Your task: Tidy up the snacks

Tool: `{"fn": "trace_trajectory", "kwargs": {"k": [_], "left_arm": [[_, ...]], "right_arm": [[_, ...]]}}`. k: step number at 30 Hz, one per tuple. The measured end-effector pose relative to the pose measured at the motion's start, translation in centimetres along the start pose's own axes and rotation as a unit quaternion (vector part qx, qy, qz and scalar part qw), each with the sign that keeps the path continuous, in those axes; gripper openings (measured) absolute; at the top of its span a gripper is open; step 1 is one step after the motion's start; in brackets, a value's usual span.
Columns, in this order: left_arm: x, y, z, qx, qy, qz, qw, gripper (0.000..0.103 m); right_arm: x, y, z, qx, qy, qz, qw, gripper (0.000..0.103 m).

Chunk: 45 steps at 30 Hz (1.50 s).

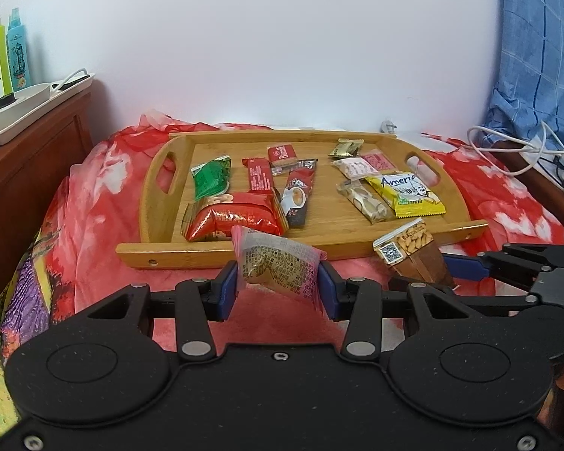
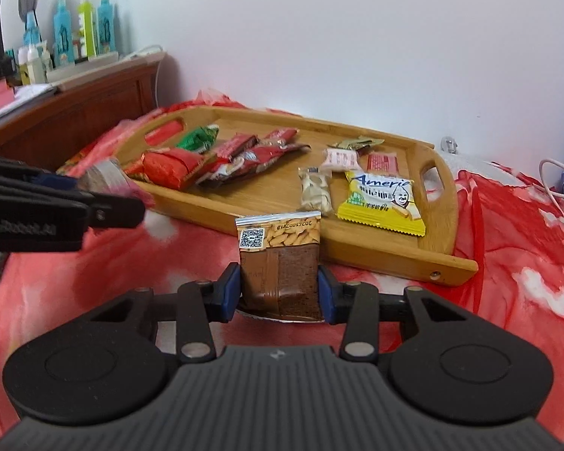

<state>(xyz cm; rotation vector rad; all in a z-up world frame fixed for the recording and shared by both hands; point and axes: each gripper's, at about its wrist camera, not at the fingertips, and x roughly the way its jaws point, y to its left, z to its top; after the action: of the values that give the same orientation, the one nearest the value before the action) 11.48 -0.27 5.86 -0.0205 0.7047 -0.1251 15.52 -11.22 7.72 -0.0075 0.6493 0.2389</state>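
Left claw [image 1: 278,287]: blue pads clamped on both sides of a pink-edged snack packet [image 1: 278,267], held clear of the red cloth [image 1: 94,225] just in front of the wooden tray [image 1: 319,244].

Right claw [image 2: 279,289]: pads clamped on a brown cake packet [image 2: 280,259] with a QR label and peanut picture at its top, upright, near the tray's front rim.

Tray contents: red and green packets grouped on the left half, including a large red packet [image 1: 237,221] and a green packet [image 1: 210,178]. On the right half lie a yellow packet [image 1: 410,195], a pale nut bar [image 1: 364,203] just beside it, and smaller wrapped pieces behind.
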Motion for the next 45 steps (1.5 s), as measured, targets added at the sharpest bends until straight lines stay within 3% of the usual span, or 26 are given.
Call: {"fn": "trace_trajectory", "kwargs": {"k": [10, 25, 32, 45], "left_arm": [[0.1, 0.3, 1.3, -0.010, -0.003, 0.006, 0.9999, 0.042], [1.4, 1.6, 7.2, -0.034, -0.026, 0.017, 0.9989, 0.042], [3.6, 2.2, 10.1, -0.047, -0.023, 0.002, 0.9986, 0.042], [10.7, 4.2, 14.6, -0.071, 0.007, 0.011, 0.9974, 0.042]], "right_arm": [[-1.7, -1.0, 1.6, 0.039, -0.026, 0.013, 0.999, 0.047], [-1.2, -2.6, 6.1, 0.081, -0.076, 0.016, 0.994, 0.047], [0.3, -2.9, 7.3, 0.082, -0.071, 0.022, 0.994, 0.047], [5.1, -4.9, 10.8, 0.105, -0.034, 0.029, 0.993, 0.047]]}}
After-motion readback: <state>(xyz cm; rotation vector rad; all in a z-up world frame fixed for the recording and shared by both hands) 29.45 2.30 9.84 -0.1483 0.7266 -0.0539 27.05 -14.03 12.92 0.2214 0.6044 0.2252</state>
